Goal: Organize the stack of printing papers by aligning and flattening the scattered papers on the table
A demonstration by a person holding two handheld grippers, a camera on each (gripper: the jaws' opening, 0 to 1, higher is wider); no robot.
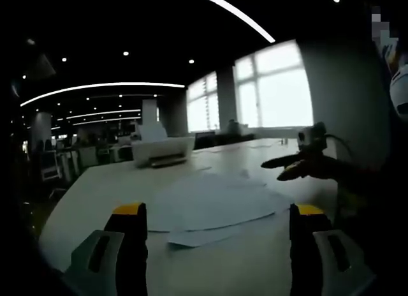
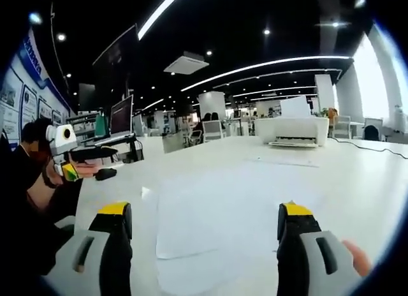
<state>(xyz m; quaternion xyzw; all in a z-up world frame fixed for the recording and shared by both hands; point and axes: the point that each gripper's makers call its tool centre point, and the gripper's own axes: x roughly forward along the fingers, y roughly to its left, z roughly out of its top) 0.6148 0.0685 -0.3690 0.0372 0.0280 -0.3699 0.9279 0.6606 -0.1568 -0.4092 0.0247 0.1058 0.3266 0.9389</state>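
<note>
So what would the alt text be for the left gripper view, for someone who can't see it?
Loose white printing papers lie fanned and misaligned on a pale office table, framed by the left gripper's two wide-open yellow-tipped jaws. The right gripper hovers above the table at right, with a white printer behind.

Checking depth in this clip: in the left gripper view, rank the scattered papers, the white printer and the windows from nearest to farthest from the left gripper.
1. Scattered papers, just ahead on the table.
2. White printer, farther back, left.
3. Windows, far wall, right.
</note>
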